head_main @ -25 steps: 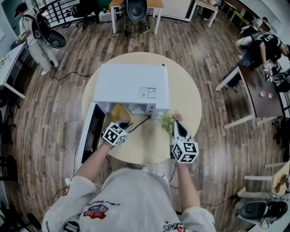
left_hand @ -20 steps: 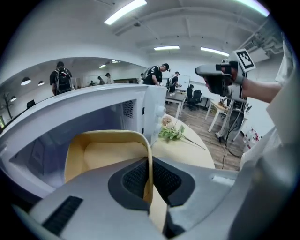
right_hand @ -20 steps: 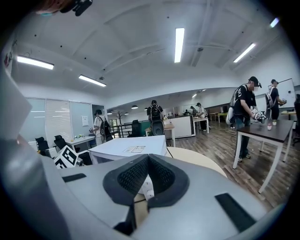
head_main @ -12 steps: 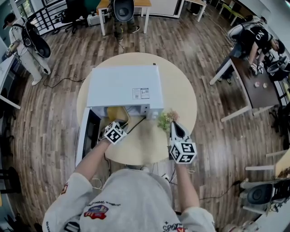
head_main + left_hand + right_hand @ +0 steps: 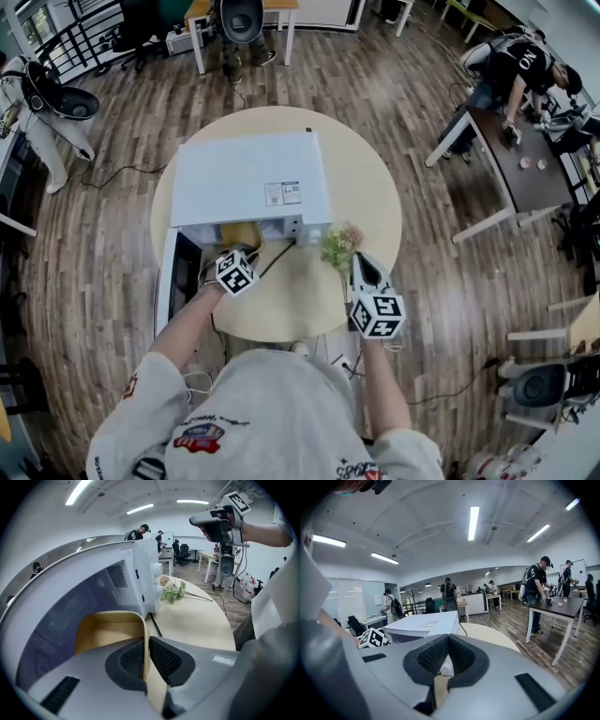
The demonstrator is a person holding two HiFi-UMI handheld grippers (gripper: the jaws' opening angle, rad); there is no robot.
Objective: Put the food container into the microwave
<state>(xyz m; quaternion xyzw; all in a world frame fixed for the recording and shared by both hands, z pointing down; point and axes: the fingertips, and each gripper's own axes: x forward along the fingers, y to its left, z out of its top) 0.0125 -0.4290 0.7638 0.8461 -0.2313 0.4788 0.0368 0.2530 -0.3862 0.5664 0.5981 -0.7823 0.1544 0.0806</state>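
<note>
While left gripper (image 5: 146, 641) pinches food container (image 5: 107, 629), right gripper's (image 5: 448, 639) jaws touch.

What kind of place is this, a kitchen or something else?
Probably an open-plan office or lab, not a kitchen: the microwave sits on a round table among desks and an office chair.

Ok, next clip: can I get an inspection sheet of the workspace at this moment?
Surface: table, round, beige.
Job's things: microwave with door open; container at its mouth.
Clutter: flowers lying beside the microwave.
Grippers: left gripper shut on the container's wall; right gripper shut, empty, held above the table.
Cables: cable on the table along the microwave.
Surroundings: wood floor, desks, people.
</note>
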